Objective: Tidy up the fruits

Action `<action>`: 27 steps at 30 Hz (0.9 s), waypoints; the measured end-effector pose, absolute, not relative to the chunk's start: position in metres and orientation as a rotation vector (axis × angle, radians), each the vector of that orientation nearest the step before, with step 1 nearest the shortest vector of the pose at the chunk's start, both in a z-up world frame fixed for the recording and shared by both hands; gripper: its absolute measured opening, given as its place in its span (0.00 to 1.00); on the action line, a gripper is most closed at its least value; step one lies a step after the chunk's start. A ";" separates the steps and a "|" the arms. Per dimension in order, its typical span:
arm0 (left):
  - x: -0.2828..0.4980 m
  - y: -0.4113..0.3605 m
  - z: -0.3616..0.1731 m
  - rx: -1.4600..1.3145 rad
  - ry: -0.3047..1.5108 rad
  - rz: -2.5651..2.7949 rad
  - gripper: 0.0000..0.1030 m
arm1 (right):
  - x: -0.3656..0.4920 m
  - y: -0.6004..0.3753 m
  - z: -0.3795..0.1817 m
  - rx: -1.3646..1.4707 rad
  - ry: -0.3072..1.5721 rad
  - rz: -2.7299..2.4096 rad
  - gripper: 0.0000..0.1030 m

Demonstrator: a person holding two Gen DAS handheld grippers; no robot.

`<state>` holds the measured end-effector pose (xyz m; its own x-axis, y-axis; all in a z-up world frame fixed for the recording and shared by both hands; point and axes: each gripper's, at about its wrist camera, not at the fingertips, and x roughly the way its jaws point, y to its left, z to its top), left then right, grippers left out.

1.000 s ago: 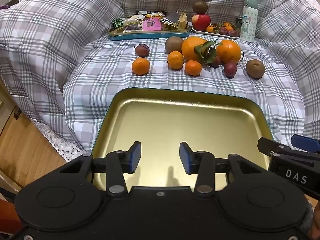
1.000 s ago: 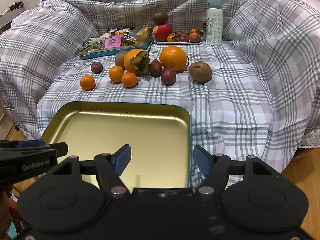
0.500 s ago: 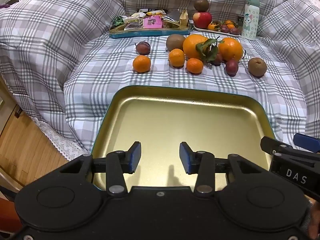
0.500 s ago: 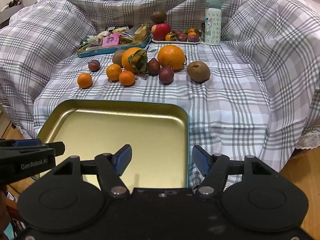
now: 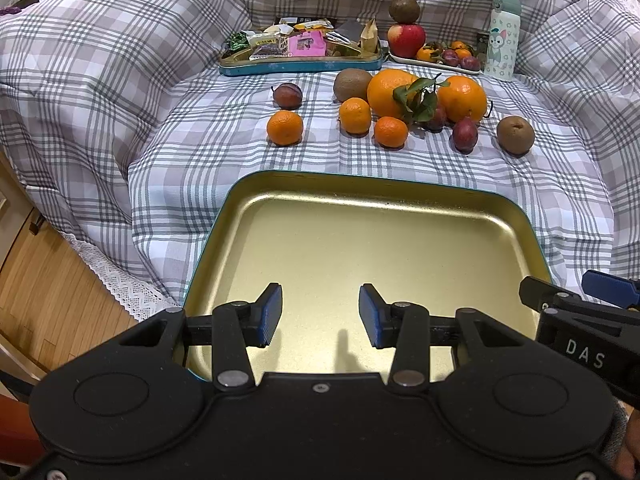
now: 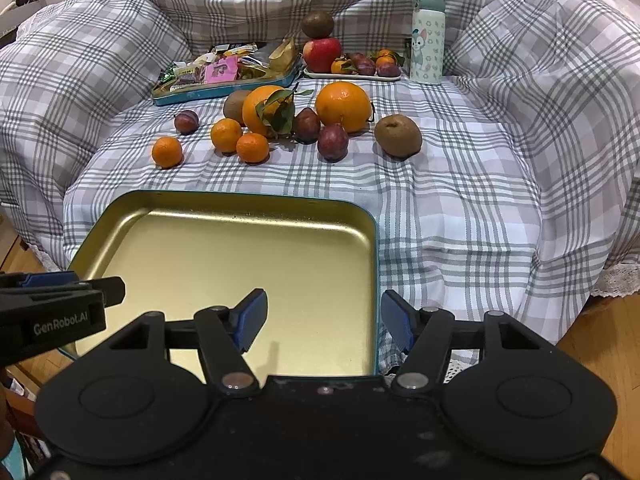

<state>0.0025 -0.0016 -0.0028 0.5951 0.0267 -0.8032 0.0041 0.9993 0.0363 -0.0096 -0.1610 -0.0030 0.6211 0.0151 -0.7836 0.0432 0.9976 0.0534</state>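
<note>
Loose fruit lies on a plaid cloth: three mandarins (image 6: pixel 167 152), two large oranges (image 6: pixel 343 106), one with leaves, three dark plums (image 6: pixel 333 142) and two brown kiwis (image 6: pixel 398 135). Nearer, a gold-lined tray (image 6: pixel 224 256) with a teal rim sits flat and bare.

Both wrist views look steeply down – sharing the gold tray (image 5: pixel 516 216) and fruit beyond

Plaid blanket (image 5: pixel 192 148) carries a gold tray (image 5: pixel 516 220) (bare), loose fruit (image 5: pixel 285 128), snack tin (image 5: pixel 300 67).
</note>
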 end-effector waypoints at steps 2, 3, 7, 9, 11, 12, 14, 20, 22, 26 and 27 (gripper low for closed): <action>0.002 -0.002 -0.003 0.035 0.932 0.012 0.49 | -0.010 -0.162 -0.003 0.075 0.900 -0.022 0.61; 0.002 -0.002 -0.003 0.035 0.931 0.012 0.49 | -0.010 -0.163 -0.003 0.077 0.902 -0.024 0.61; 0.002 -0.002 -0.003 0.036 0.931 0.011 0.49 | -0.008 -0.164 -0.006 0.089 0.929 -0.009 0.57; 0.002 -0.003 -0.003 0.034 0.930 0.012 0.49 | -0.007 -0.162 -0.008 0.093 0.938 0.000 0.53; 0.002 -0.003 -0.003 0.034 0.930 0.012 0.49 | -0.007 -0.162 -0.009 0.095 0.940 0.011 0.50; 0.002 -0.003 -0.003 0.034 0.931 0.012 0.49 | -0.008 -0.161 -0.008 0.093 0.938 0.012 0.50; 0.002 -0.003 -0.003 0.034 0.932 0.011 0.49 | -0.008 -0.160 -0.007 0.091 0.931 0.013 0.50; 0.001 -0.003 -0.003 0.032 0.931 0.013 0.49 | -0.008 -0.160 -0.006 0.077 0.922 -0.015 0.50; 0.000 -0.002 -0.003 0.031 0.931 0.013 0.49 | -0.008 -0.161 -0.006 0.080 0.923 -0.020 0.50; -0.001 -0.001 -0.003 0.024 0.929 0.009 0.49 | -0.008 -0.162 -0.007 0.100 0.926 -0.008 0.49; -0.001 -0.001 -0.003 0.024 0.928 0.009 0.49 | -0.008 -0.162 -0.007 0.101 0.922 -0.008 0.49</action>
<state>-0.0013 -0.0010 -0.0034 0.5992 0.0183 -0.8004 0.0024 0.9997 0.0246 -0.0076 -0.1620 -0.0072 0.6046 0.0365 -0.7957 0.0497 0.9953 0.0834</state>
